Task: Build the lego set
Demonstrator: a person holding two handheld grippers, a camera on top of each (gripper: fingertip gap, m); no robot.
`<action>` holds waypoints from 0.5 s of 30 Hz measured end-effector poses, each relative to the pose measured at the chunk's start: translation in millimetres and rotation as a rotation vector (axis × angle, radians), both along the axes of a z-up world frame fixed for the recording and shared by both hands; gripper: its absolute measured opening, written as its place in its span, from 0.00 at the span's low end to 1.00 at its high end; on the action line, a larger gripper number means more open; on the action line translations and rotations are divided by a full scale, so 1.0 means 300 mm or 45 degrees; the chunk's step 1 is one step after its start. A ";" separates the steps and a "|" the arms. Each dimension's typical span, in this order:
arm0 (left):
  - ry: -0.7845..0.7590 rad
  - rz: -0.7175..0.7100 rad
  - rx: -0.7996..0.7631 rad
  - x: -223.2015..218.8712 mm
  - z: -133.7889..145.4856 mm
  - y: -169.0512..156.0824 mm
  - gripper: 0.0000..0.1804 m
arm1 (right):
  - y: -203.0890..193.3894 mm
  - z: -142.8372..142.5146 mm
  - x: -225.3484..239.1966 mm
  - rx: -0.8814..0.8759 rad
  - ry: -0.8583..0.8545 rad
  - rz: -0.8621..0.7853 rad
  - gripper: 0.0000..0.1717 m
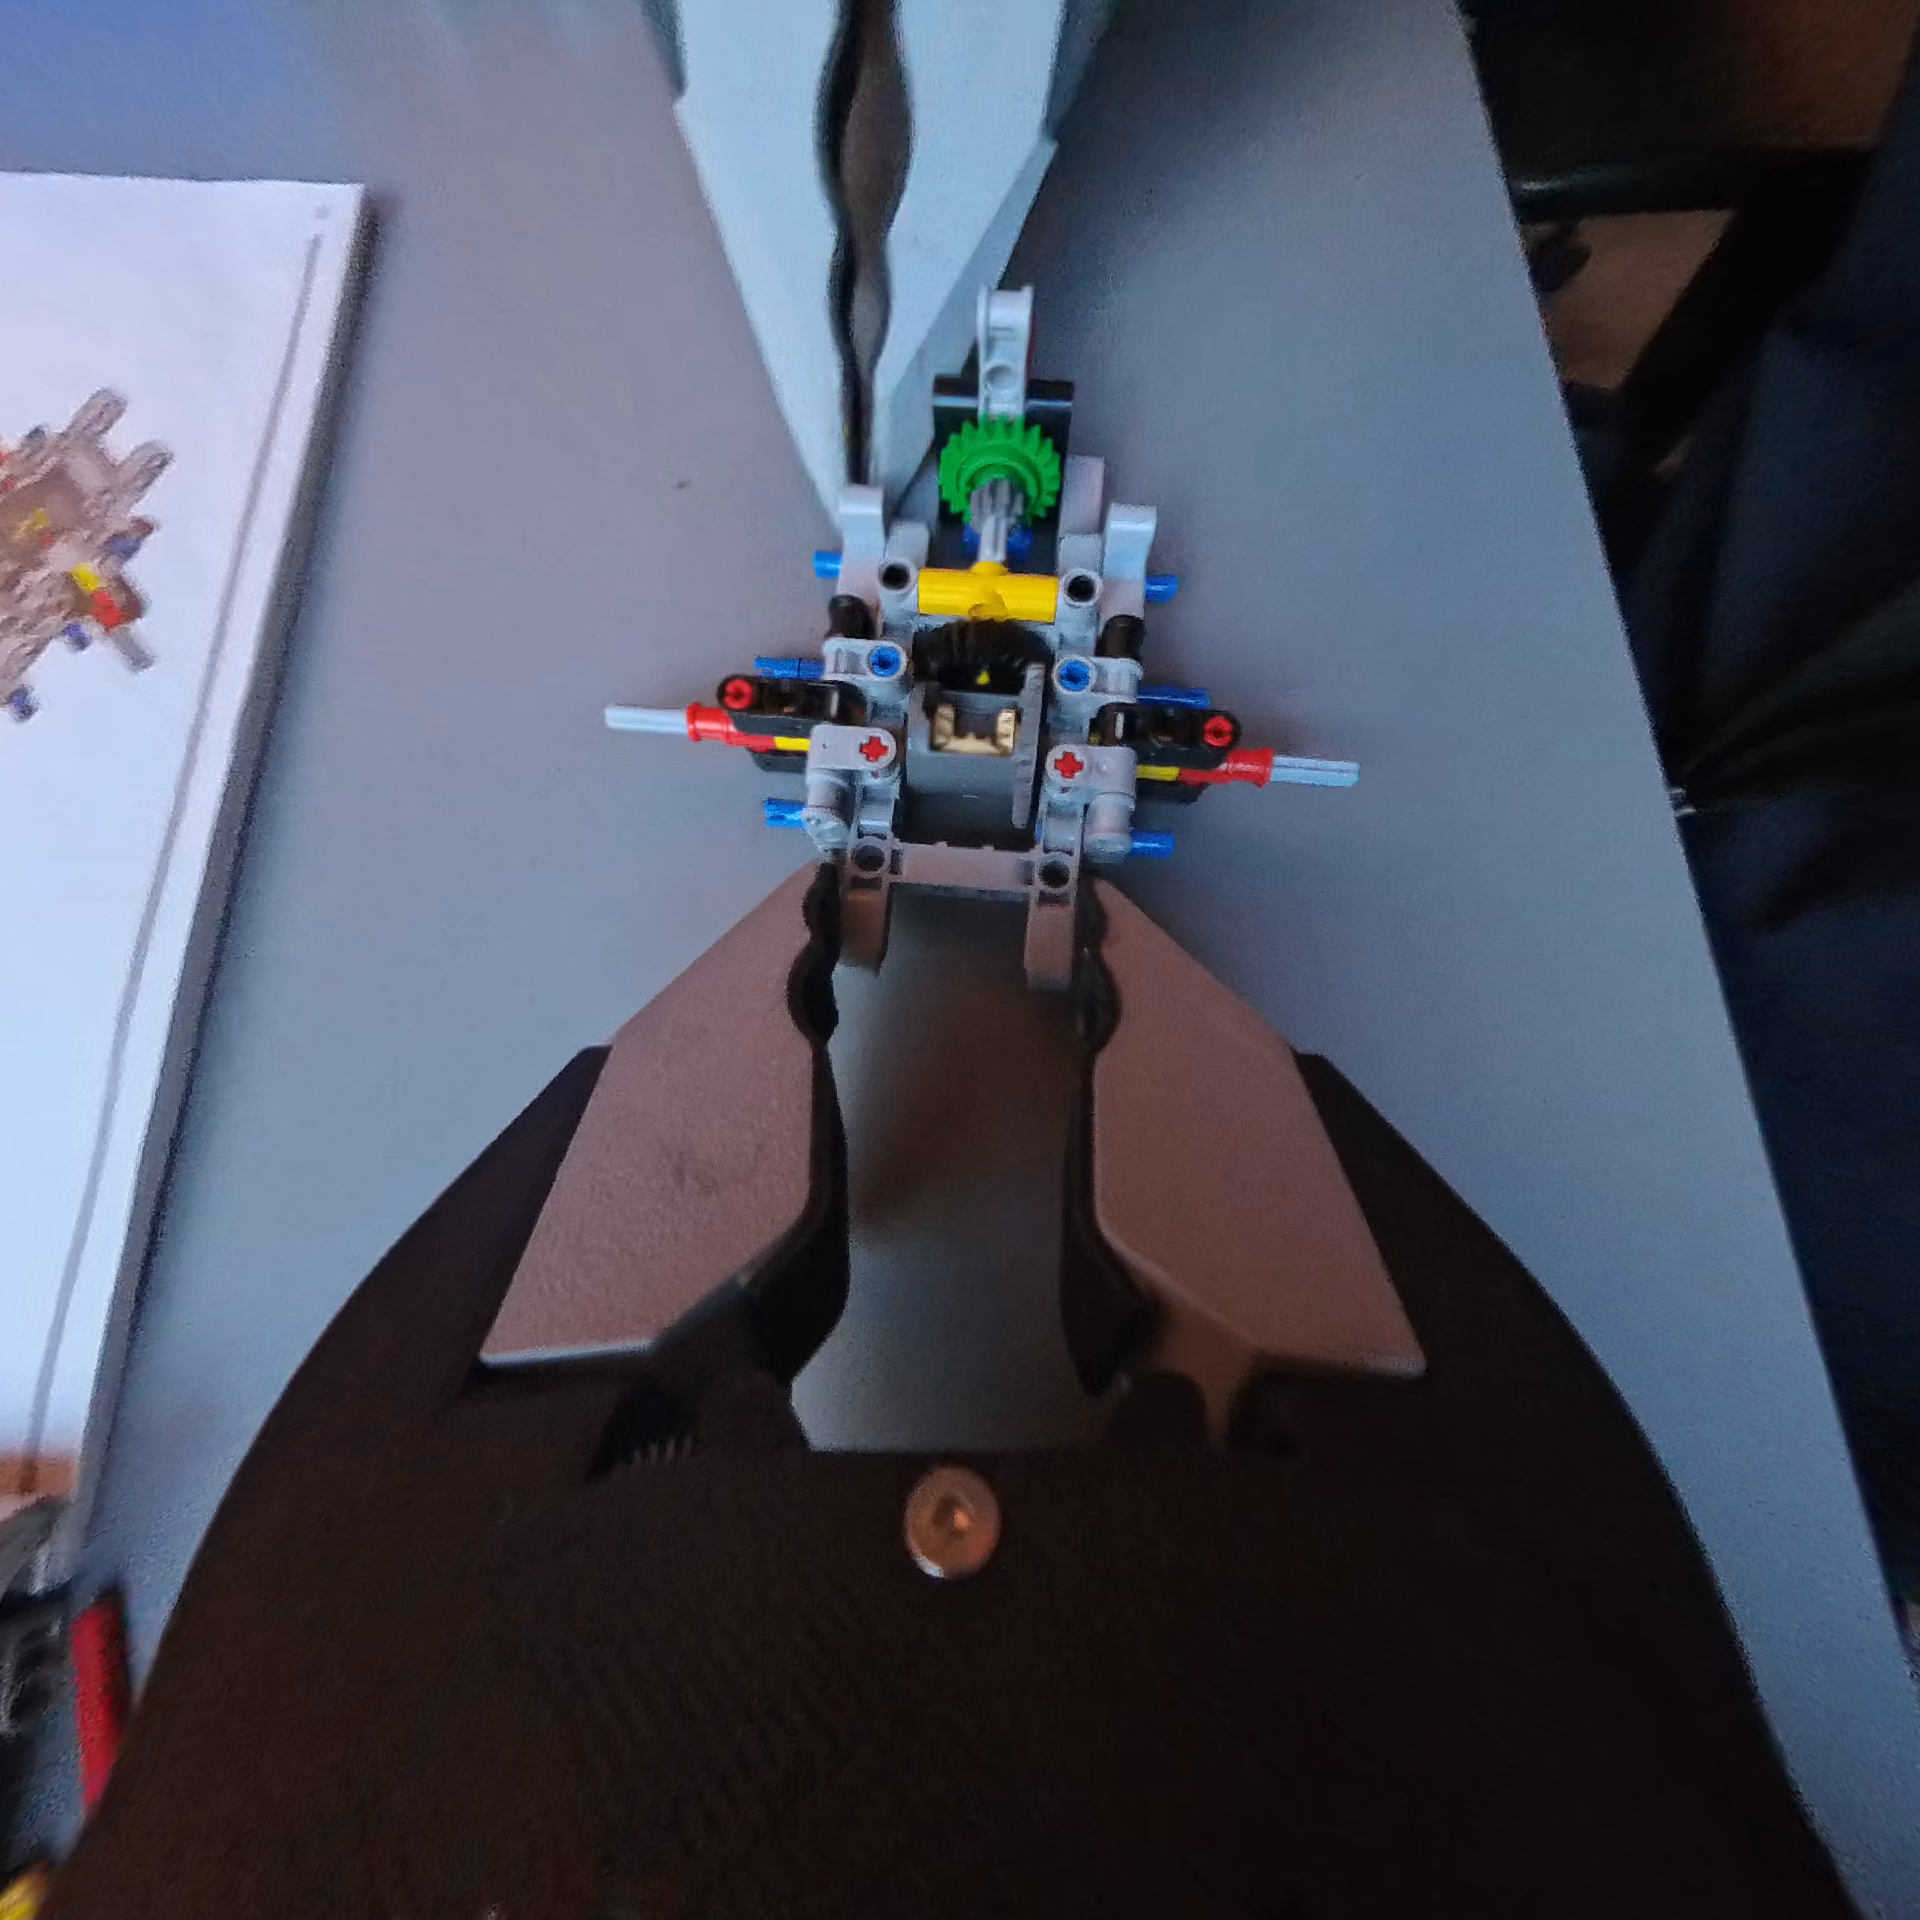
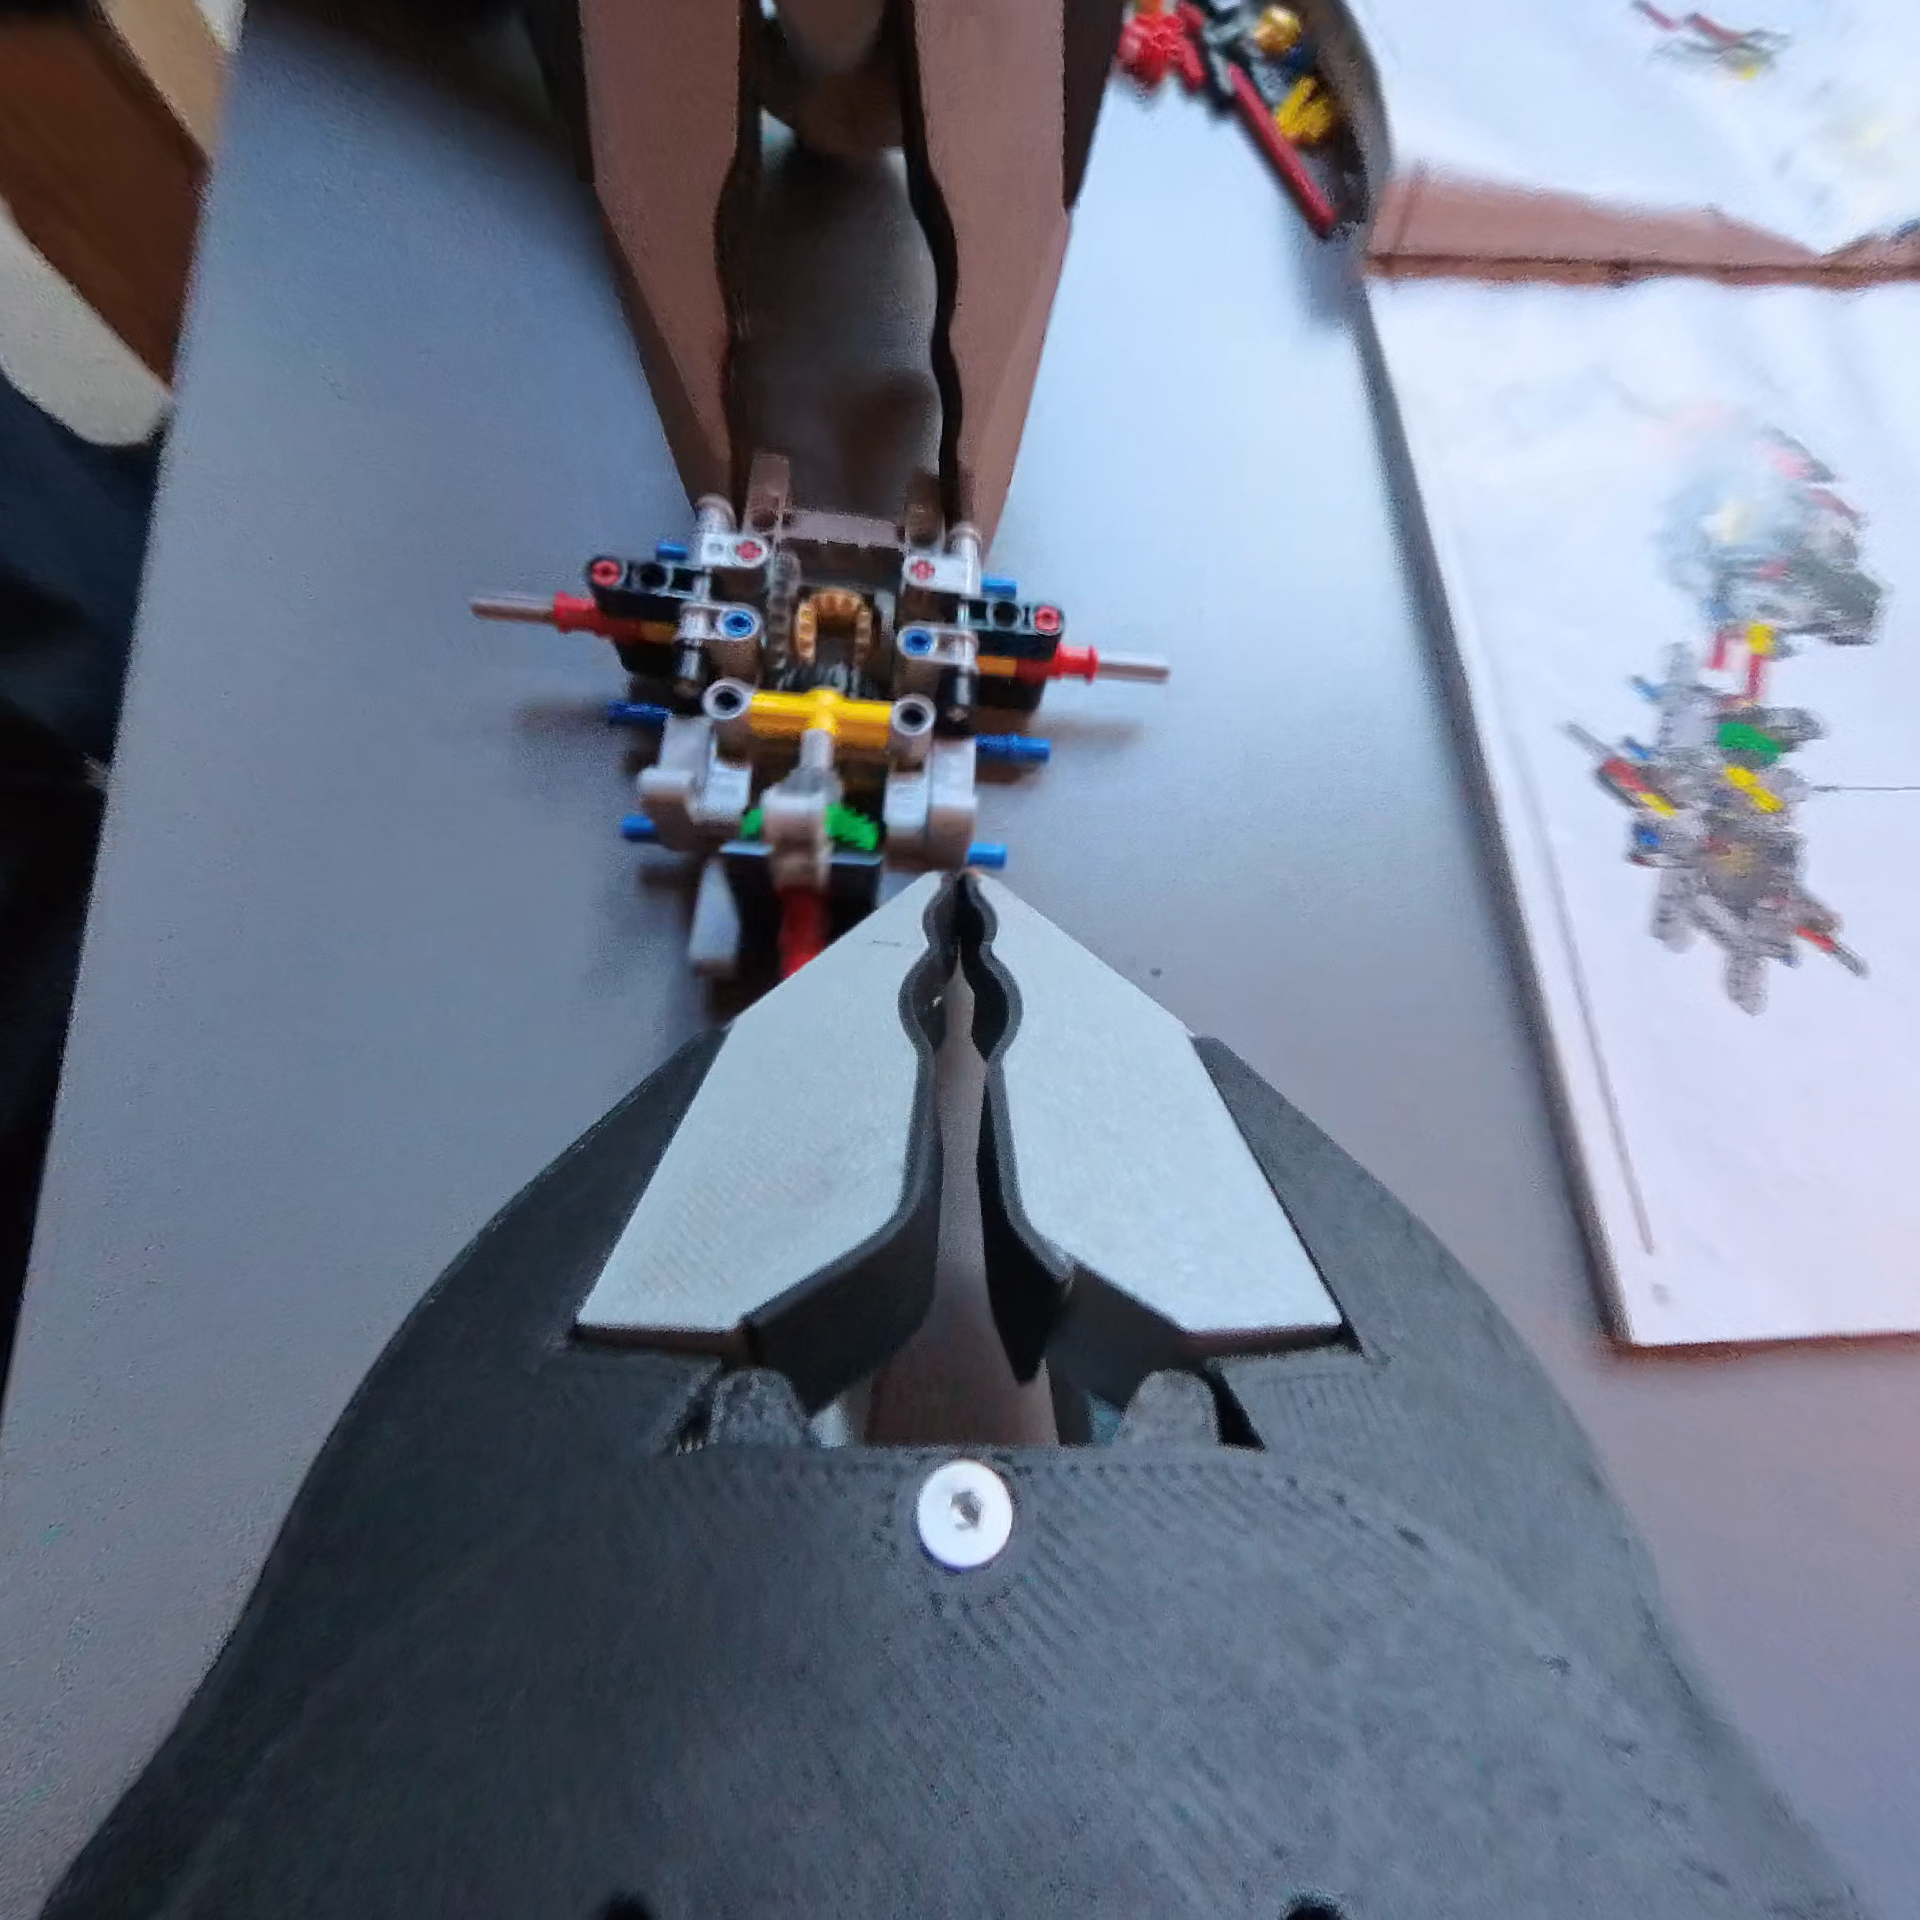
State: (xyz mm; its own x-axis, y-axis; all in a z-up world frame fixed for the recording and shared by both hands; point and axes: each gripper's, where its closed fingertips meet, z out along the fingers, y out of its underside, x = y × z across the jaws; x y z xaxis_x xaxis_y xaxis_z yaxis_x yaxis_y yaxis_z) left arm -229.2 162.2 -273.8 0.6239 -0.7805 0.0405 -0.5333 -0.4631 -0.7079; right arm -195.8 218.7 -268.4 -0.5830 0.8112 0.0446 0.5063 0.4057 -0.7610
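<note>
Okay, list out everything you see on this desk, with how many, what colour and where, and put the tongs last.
Brick model: one, mostly grey with a green gear, yellow crosspiece, blue pins and red-tipped axles sticking out both sides; on the grey table between the two tongs.
Instruction sheets: white, printed with coloured build pictures; along the table edge on the model's left-tongs side.
Loose parts pile: red, yellow and black pieces; far corner in the right wrist view.
Left tongs: one, brown fingers, pressed on the outer sides of the model's two grey end beams.
Right tongs: one, grey fingers, tips together with nothing between them, just short of the model's gear end beside a blue pin.
</note>
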 end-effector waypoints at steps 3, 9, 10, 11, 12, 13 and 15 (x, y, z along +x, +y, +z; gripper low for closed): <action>0.022 0.026 0.012 -0.009 0.000 0.005 0.23 | 0.081 0.012 0.024 -0.017 -0.041 -0.080 0.00; 0.028 0.083 0.012 -0.070 0.001 0.012 0.23 | 0.060 0.117 0.125 -0.405 0.025 -0.044 0.25; 0.029 0.083 0.014 -0.069 0.001 0.014 0.23 | 0.051 0.066 0.120 -0.303 -0.019 -0.055 0.28; 0.025 0.085 0.014 -0.068 0.001 0.015 0.23 | 0.045 0.031 0.109 -0.216 -0.042 -0.064 0.28; 0.023 0.085 0.015 -0.068 0.001 0.015 0.23 | 0.036 0.018 0.098 -0.163 -0.052 -0.060 0.28; 0.024 0.087 0.016 -0.067 0.001 0.015 0.23 | 0.019 0.028 0.087 -0.162 -0.031 -0.037 0.26; 0.027 0.092 0.017 -0.067 0.001 0.015 0.23 | 0.013 0.053 0.063 -0.175 0.018 -0.033 0.14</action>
